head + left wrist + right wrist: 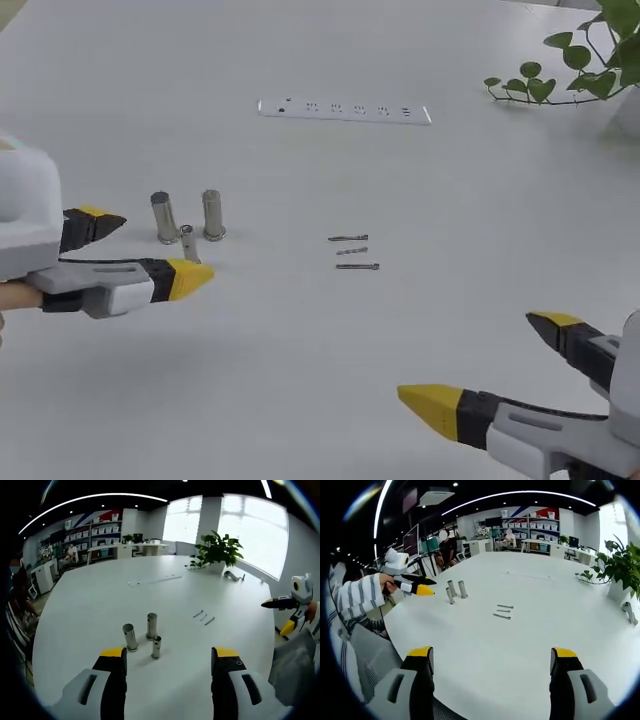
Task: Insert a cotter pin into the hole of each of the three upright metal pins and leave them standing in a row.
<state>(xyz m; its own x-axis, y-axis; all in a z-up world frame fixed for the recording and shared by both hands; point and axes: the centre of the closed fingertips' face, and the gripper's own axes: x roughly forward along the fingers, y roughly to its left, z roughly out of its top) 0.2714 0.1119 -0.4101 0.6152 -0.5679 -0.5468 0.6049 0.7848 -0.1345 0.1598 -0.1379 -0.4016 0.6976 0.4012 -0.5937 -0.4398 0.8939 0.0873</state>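
Left gripper [165, 247] hovers with fingers [185, 278] spread and empty, the three metal pins [213, 215] standing clustered on the bench [300, 350] just ahead of the gap, seemingly lined up for a grab. Further right, three cotter pins [352, 251] lie side by side, well apart from the right gripper [465, 355], whose fingers are also spread and empty, probably ready to fetch one.

Three silvery metal pins [188, 243] stood upright in a tight cluster, nearer than the power strip [344, 110] and off its left end. Three thin cotter pins [352, 251] lay flat and parallel, nearer than its middle.
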